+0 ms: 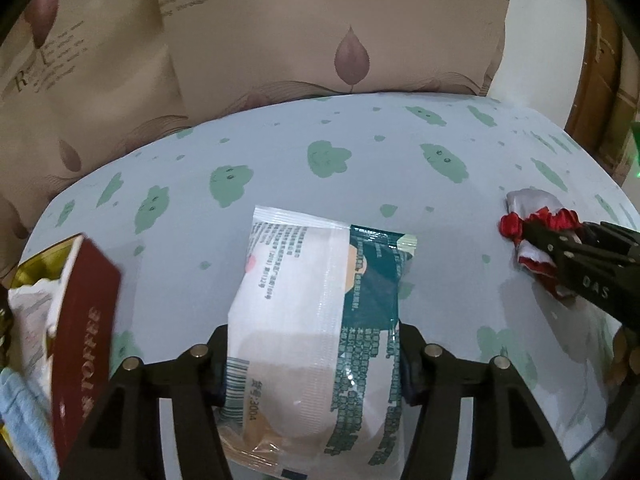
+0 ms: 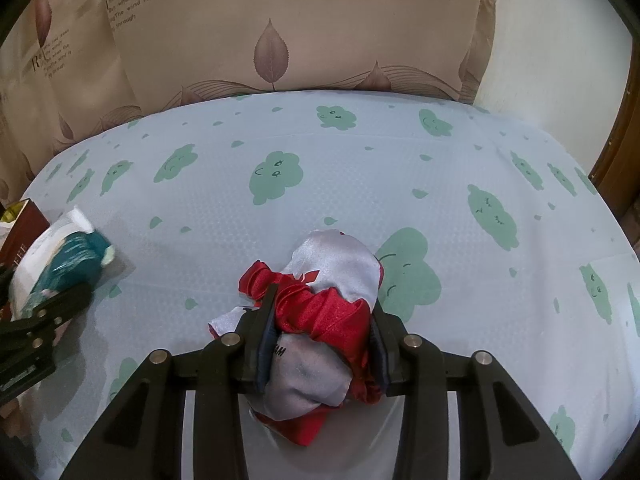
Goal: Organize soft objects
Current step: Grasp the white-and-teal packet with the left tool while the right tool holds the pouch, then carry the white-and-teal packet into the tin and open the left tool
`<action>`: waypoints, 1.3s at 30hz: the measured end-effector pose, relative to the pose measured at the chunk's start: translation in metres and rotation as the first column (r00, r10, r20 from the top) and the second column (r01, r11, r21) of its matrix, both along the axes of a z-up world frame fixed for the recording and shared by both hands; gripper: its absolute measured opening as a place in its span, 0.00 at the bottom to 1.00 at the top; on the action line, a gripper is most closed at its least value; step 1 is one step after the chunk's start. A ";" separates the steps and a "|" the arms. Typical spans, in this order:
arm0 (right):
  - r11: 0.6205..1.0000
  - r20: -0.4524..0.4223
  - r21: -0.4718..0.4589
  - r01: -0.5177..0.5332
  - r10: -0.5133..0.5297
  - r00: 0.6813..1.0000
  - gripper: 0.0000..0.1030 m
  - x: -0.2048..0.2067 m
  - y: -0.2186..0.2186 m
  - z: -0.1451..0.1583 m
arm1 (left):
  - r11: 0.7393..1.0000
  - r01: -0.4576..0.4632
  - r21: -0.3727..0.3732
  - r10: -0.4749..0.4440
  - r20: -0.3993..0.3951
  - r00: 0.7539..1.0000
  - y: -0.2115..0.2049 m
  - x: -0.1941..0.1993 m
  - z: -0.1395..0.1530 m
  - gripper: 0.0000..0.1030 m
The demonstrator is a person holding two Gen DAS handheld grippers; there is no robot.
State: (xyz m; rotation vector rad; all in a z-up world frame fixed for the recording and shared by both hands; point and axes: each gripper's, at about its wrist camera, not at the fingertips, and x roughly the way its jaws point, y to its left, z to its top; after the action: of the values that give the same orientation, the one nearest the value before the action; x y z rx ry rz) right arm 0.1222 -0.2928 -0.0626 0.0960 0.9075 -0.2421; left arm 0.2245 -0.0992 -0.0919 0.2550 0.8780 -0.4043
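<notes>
Lying on the cloud-print sheet [image 1: 400, 168], long axis running near to far: a white and teal packet [image 1: 316, 320], barcode end nearest. Sitting between the fingers of the left gripper [image 1: 314, 364], both pads touching its sides, jaws fairly wide. Standing close on the left, tilted: a dark red toffee box [image 1: 86, 344], open, with pale cloth inside. Bunching well off to the right: a red and white satin cloth [image 2: 320, 320], pinched in the narrow jaws of the right gripper [image 2: 324, 344], resting on the sheet. Leaning along the far edge: leaf-print pillows [image 2: 280, 32]. Nothing lying between packet and box.
</notes>
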 end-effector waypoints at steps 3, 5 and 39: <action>1.000 0.001 0.004 0.000 0.000 1.000 0.36 0.000 0.000 0.000 | 1.000 -0.016 0.009 0.016 0.018 1.000 0.006 -0.010 0.009 0.58; 1.000 0.001 0.002 0.000 0.000 1.000 0.36 0.000 0.001 0.000 | 1.000 -0.020 0.005 0.020 0.038 0.999 0.010 -0.016 0.017 0.58; 1.000 0.003 0.016 0.001 -0.001 1.000 0.37 -0.001 -0.002 0.000 | 0.904 -0.427 -0.036 0.428 0.045 0.903 0.218 0.029 0.103 0.58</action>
State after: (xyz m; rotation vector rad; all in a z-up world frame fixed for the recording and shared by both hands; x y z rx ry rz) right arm 0.1215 -0.2951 -0.0622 0.1117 0.9062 -0.2351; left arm 0.2538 0.1191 0.0111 0.0433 0.8499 0.0023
